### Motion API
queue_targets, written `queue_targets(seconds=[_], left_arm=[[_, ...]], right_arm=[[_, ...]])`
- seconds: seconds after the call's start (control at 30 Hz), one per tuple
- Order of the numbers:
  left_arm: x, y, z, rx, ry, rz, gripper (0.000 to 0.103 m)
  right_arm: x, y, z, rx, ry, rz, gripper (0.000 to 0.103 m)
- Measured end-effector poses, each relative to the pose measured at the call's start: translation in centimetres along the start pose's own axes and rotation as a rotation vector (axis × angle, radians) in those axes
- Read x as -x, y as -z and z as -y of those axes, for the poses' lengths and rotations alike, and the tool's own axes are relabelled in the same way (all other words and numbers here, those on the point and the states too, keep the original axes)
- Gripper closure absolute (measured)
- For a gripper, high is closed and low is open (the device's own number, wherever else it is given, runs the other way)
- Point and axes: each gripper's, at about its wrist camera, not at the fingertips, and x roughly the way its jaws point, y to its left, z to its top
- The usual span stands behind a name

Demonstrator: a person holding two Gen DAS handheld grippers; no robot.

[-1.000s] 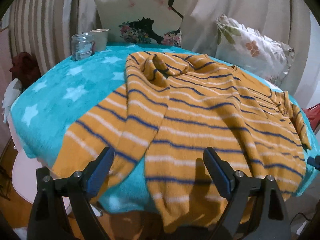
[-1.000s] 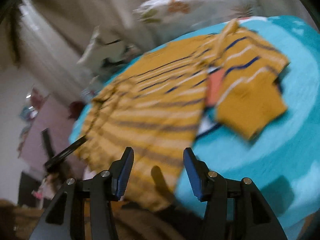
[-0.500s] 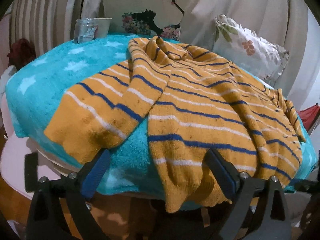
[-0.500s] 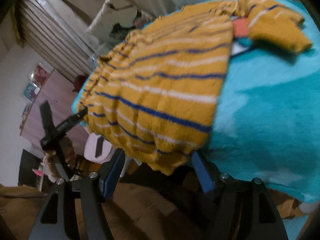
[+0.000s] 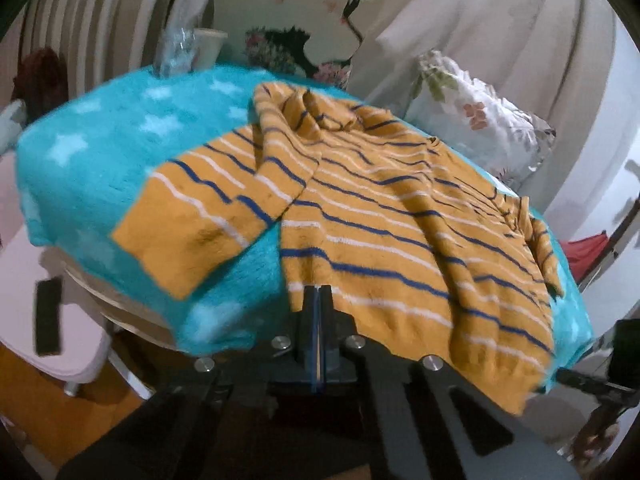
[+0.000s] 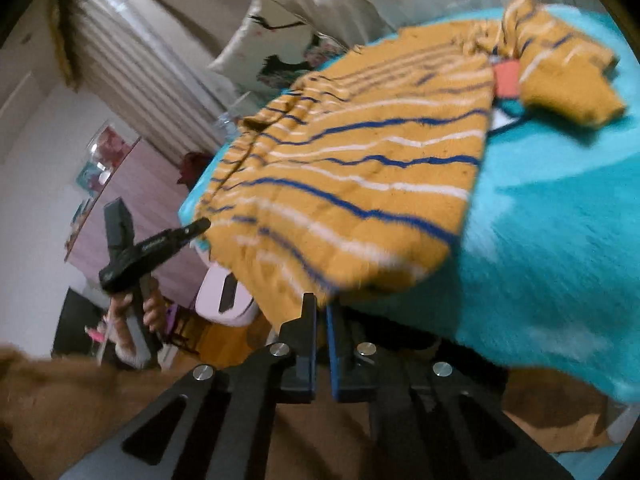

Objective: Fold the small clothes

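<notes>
A mustard sweater (image 5: 400,208) with blue and white stripes lies spread on a teal star blanket (image 5: 100,152), its hem hanging over the near table edge. My left gripper (image 5: 318,300) has its jaws closing together on the hem's left part, and the cloth is pinched between the pads. In the right wrist view the same sweater (image 6: 360,160) shows from the side. There my right gripper (image 6: 321,312) is closing on the hem's other corner, with the fabric at its fingertips. One sleeve (image 5: 200,220) lies out flat and the other sleeve (image 6: 568,80) is bunched up.
A glass jar (image 5: 176,52) and a cup (image 5: 208,44) stand at the far table edge, with two pillows (image 5: 296,28) (image 5: 480,128) behind. A pale chair (image 5: 60,320) sits low at the left. A person's hand (image 6: 132,312) holds the left gripper (image 6: 160,240).
Both grippers moved in to the hanging hem and went from wide open to shut on it. The sweater has slid nearer the table edge.
</notes>
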Motion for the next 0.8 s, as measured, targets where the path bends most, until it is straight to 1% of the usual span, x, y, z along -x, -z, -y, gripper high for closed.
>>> queue_targets(seconds=[0.07, 0.1, 0.13, 0.17, 0.2, 0.23, 0.27, 0.3, 0.33, 0.37, 0.4, 0.43, 0.47, 0.5, 0.6, 0.63, 0.67, 0.7, 0.73, 0.77, 0.8], left_arm=[[1.6, 0.6, 0.2, -0.043, -0.018, 0.017, 0.103], [2.2, 0.9, 0.4, -0.066, -0.028, 0.026, 0.103], [2.5, 1.0, 0.6, -0.078, -0.040, 0.034, 0.101], [2.8, 0.9, 0.9, -0.098, -0.063, 0.046, 0.095], [3.0, 0.6, 1.2, -0.109, -0.076, 0.057, 0.088], [3.1, 0.2, 1.5, -0.116, -0.084, 0.075, 0.068], [3.2, -0.4, 1.7, -0.110, -0.080, 0.100, 0.048], [3.2, -0.9, 1.9, -0.100, -0.069, 0.122, 0.044], [3.1, -1.5, 2.3, -0.087, -0.057, 0.143, 0.042], [3.0, -2.2, 2.8, -0.080, -0.041, 0.156, 0.042], [2.8, -2.6, 3.3, -0.082, -0.027, 0.162, 0.042], [2.7, -3.1, 3.9, -0.093, -0.012, 0.173, 0.039], [2.5, -3.3, 4.2, -0.102, -0.009, 0.179, 0.035], [2.4, -3.5, 4.6, -0.117, -0.011, 0.186, 0.034], [1.4, -3.9, 5.9, -0.169, -0.028, 0.167, 0.033], [0.8, -4.1, 6.5, -0.189, -0.036, 0.152, 0.033], [0.4, -4.2, 6.7, -0.201, -0.043, 0.143, 0.033], [-0.2, -4.4, 7.1, -0.215, -0.054, 0.132, 0.033], [-0.7, -4.5, 7.5, -0.227, -0.063, 0.123, 0.033], [-1.1, -4.7, 7.7, -0.237, -0.069, 0.115, 0.033], [-1.6, -5.0, 8.0, -0.246, -0.072, 0.107, 0.033]], right_arm=[[1.9, 1.0, -1.0, 0.038, 0.016, -0.018, 0.098], [3.0, 1.7, -1.7, 0.079, 0.029, -0.045, 0.098], [3.8, 2.2, -2.3, 0.110, 0.055, -0.049, 0.098], [4.8, 2.2, -2.6, 0.131, 0.089, -0.033, 0.098], [5.8, 1.8, -2.6, 0.138, 0.120, -0.002, 0.090], [6.6, 1.2, -2.5, 0.140, 0.152, 0.032, 0.082], [7.7, -0.1, -2.0, 0.142, 0.229, 0.102, 0.055], [8.4, -1.3, -1.2, 0.132, 0.314, 0.163, 0.025], [8.7, -2.8, -0.2, 0.108, 0.395, 0.213, 0.016], [9.0, -4.2, 1.3, 0.068, 0.467, 0.257, 0.014], [9.1, -5.4, 2.7, 0.025, 0.508, 0.280, 0.014], [9.1, -7.0, 5.1, -0.050, 0.533, 0.298, 0.014], [9.2, -8.2, 7.4, -0.119, 0.533, 0.308, 0.014], [9.0, -9.3, 9.5, -0.178, 0.529, 0.311, 0.014], [7.4, -11.3, 13.1, -0.272, 0.561, 0.284, 0.016], [6.6, -11.7, 13.6, -0.290, 0.526, 0.274, 0.017], [5.5, -11.9, 13.2, -0.288, 0.484, 0.269, 0.019], [4.7, -12.0, 12.8, -0.266, 0.451, 0.268, 0.028], [4.1, -12.0, 12.3, -0.235, 0.437, 0.261, 0.040], [3.5, -12.1, 12.0, -0.217, 0.415, 0.233, 0.076], [3.1, -12.1, 12.0, -0.219, 0.384, 0.202, 0.084]])
